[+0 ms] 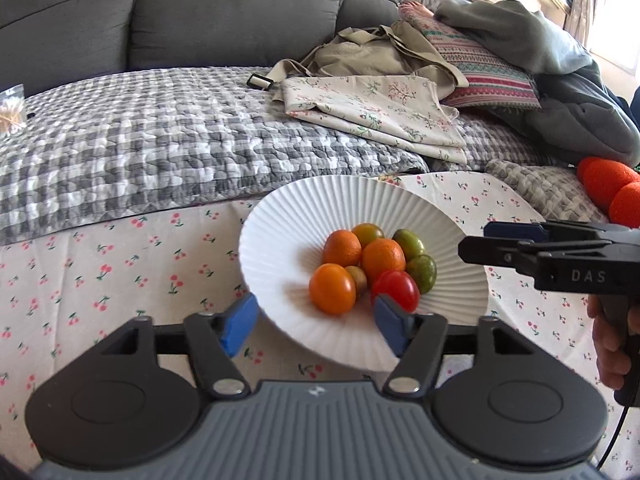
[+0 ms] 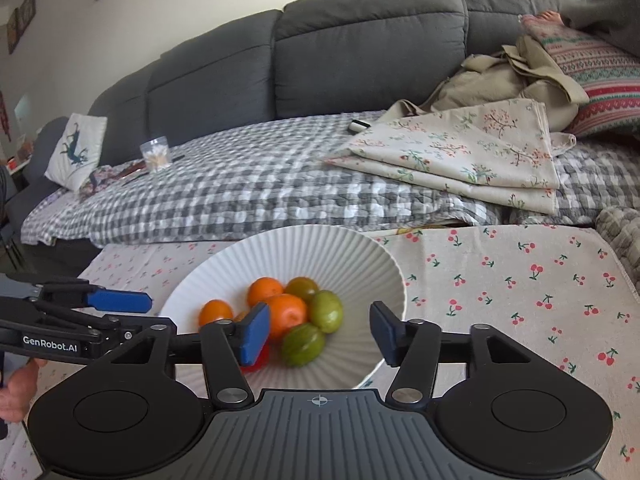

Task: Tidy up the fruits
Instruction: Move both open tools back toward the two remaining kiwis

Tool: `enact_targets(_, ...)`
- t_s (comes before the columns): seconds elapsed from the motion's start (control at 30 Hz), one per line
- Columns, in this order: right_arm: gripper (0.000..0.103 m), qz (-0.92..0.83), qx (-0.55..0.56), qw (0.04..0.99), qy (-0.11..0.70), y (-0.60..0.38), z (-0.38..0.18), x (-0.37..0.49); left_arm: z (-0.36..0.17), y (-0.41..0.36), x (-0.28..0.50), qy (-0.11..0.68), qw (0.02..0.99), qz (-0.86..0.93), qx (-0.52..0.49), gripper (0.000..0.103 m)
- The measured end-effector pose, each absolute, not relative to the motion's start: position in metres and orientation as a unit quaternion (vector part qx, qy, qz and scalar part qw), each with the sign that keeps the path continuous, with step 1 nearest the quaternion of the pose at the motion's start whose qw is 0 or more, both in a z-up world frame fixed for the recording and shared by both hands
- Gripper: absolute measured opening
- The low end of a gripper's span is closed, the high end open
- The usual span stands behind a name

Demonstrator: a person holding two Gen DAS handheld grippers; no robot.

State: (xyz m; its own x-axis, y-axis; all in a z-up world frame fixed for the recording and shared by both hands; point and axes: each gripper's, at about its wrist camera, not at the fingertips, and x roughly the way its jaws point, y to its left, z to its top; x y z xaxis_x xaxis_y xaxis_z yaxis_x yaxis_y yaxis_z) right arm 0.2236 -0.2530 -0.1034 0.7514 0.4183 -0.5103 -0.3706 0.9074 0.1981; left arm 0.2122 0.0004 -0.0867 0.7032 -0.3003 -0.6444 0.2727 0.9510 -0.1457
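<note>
Nearest to us, our left gripper (image 1: 316, 322) hovers over the near rim of a white ribbed plate (image 1: 280, 216), its blue pads spread apart with nothing between them. Our right gripper (image 2: 320, 330) hangs over the same plate from the other side, jaws likewise apart and empty; one of its pads crosses in front of the fruit without, as far as we can tell, touching it.

Just beyond the fingertips, the fruits sit heaped in the middle of the plate: an orange tomato (image 1: 332, 288), a red tomato (image 1: 396, 290), two small oranges (image 1: 382, 258) and several green ones (image 1: 422, 272), all touching each other. The plate rests on a cherry-print cloth (image 1: 120, 280).

Farther back we see a grey checked quilt (image 1: 160, 148), folded floral fabric (image 1: 380, 108), a striped cushion (image 1: 480, 68) and a dark grey sofa (image 1: 200, 12). A person's foot shows at the far end.

We judge the fruits are already gathered, so the risk now lies in disturbing them. Both grippers crowd the plate; a careless sweep could clip its raised rim and tip it, or nudge the pile so a round fruit rolls off onto the cloth. The two grippers could also knock together.
</note>
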Motion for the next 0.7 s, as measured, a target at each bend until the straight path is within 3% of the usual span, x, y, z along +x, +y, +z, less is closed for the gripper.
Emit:
enact_targets(0.33, 0.075, 0.221, 0.037, 0.933, 0.281, -0.248, -0.089, 0.188, -0.066, 0.008, 0.181, 0.352, 0.924, -0.143, -0.031, 0.088)
enact_targets(0.57, 0.079, 0.227, 0.031, 0.931, 0.284, -0.254, -0.084, 0.168, -0.060, 0.013, 0.164, 0.358, 0.924, -0.131, -0.022, 0.090)
enact_targets(0.7, 0.087, 0.240, 0.033, 0.927, 0.288, -0.258, -0.082, 0.158, -0.060, 0.013, 0.153, 0.362, 0.922, -0.133, -0.017, 0.090)
